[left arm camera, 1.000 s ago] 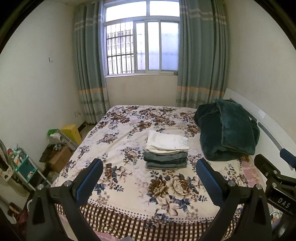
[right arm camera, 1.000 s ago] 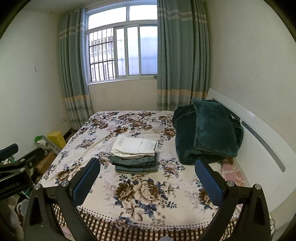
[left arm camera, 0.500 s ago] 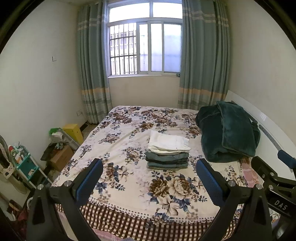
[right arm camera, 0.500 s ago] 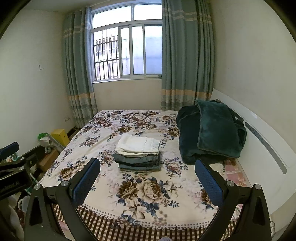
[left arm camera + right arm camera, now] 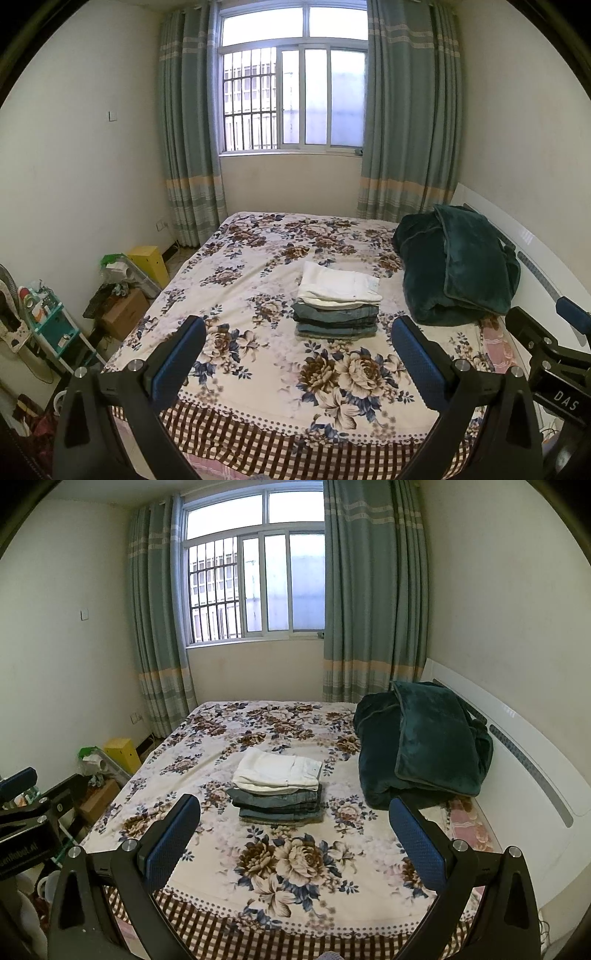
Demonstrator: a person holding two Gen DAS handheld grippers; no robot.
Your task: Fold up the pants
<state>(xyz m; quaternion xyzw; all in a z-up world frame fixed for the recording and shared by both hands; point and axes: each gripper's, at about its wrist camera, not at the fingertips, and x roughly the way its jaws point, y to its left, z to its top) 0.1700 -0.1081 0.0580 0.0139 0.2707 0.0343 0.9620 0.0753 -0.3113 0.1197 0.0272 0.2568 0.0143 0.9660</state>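
A neat stack of folded pants (image 5: 338,302) lies in the middle of the floral bed (image 5: 258,354): white pants on top, several denim ones beneath. It also shows in the right wrist view (image 5: 279,786). My left gripper (image 5: 297,350) is open and empty, held back beyond the foot of the bed. My right gripper (image 5: 293,830) is also open and empty, at the same distance. The right gripper's body shows at the right edge of the left wrist view (image 5: 546,343); the left gripper's body shows at the left edge of the right wrist view (image 5: 26,812).
A folded dark green blanket (image 5: 454,266) lies at the right by the white headboard (image 5: 524,768). Boxes and clutter (image 5: 122,291) and a teal shelf (image 5: 51,325) stand on the floor left of the bed. A curtained window (image 5: 291,92) is behind.
Both grippers have drawn back slightly and tilted up; the bed and pants stack sit lower and smaller in view. Nothing on the bed has moved.
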